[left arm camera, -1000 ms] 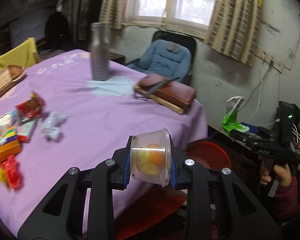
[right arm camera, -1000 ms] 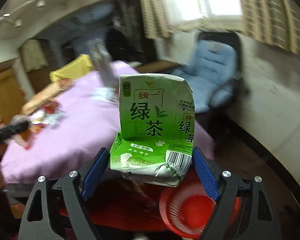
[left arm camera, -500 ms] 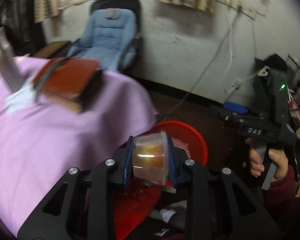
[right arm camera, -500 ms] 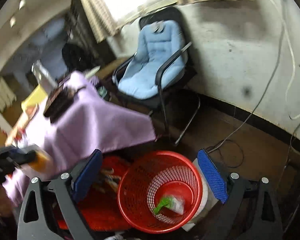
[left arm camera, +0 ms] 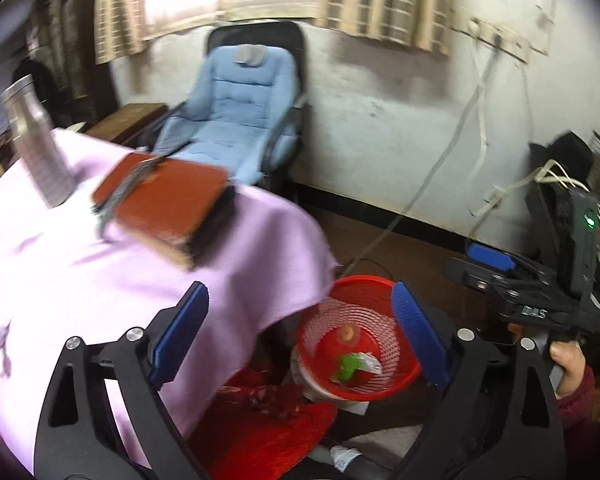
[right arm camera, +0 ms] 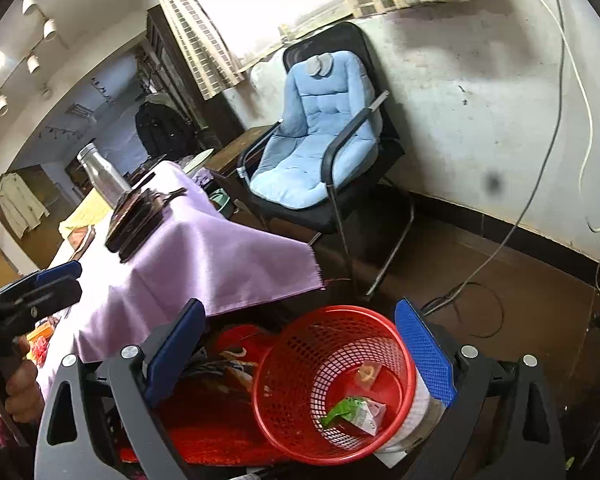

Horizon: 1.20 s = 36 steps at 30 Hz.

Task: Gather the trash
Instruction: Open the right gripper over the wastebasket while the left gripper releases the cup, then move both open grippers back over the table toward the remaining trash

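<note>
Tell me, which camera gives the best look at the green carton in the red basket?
The right wrist view: it looks down into the red basket, and the green carton lies sharp and whole. The left wrist view shows the carton too, but smaller and blurred.

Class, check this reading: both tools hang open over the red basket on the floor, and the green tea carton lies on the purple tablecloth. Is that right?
Not quite. The green tea carton lies inside the red basket, not on the purple tablecloth; the right wrist view shows it at the bottom. The rest holds: the left tool, its jaws opening, and the right tool are both empty above the basket.
</note>
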Motion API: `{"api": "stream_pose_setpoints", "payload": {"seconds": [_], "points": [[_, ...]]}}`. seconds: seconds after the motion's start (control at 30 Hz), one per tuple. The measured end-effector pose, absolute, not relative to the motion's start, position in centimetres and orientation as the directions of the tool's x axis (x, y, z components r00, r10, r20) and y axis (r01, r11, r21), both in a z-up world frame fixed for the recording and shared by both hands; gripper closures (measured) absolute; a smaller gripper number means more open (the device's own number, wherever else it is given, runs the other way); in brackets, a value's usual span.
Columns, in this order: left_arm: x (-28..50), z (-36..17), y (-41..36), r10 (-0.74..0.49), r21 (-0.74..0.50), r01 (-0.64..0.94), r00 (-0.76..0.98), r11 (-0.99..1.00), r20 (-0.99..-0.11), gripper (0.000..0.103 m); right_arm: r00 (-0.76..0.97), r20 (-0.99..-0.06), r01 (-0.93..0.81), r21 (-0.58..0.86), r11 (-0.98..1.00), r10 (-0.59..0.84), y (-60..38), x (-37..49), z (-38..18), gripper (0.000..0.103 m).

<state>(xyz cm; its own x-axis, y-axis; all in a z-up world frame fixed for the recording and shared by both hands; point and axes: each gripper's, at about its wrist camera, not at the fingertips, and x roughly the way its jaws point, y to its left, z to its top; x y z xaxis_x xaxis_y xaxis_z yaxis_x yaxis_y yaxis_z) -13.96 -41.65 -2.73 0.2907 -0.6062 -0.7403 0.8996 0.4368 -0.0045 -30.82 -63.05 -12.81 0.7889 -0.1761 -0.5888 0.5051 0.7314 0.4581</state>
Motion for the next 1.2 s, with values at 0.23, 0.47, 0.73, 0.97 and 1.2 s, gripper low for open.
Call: {"api": "stream_pose_setpoints", "payload": {"seconds": [0.23,0.47,0.73,0.97,1.2], "points": [[-10.6,-0.9,-35.2,-0.574,-0.002,0.809,0.416,0.588,-0.706,0.009,0.814,-0.565,0.433,0.432,0.792,-0.136,-59.8,-28.9,-10.5,0.008],[-7.6,1.1,-26.7,-0.537,-0.034,0.69,0.53,0.723,-0.657,0.007,0.841,-0.537,0.322,0.395,0.86,-0.068,-55.2,-26.0,-7.5,0.007],[-4.0,1.8,-15.3,-0.427,-0.073,0.493,0.657,0.867,-0.621,0.007,0.852,-0.522,0.17,0.349,0.922,0.04,-48.4,-21.4,-4.4,0.006],[-0.4,0.2,-4.4,-0.247,-0.081,0.257,0.723,0.963,-0.645,0.007,0.825,-0.539,0.018,0.324,0.946,0.169,-41.6,-16.1,-3.0,0.006],[4.0,-2.6,3.2,-0.106,-0.083,0.066,0.672,0.994,-0.733,0.007,0.78,-0.571,-0.087,0.306,0.948,0.256,-36.4,-11.1,-2.6,0.006]]}}
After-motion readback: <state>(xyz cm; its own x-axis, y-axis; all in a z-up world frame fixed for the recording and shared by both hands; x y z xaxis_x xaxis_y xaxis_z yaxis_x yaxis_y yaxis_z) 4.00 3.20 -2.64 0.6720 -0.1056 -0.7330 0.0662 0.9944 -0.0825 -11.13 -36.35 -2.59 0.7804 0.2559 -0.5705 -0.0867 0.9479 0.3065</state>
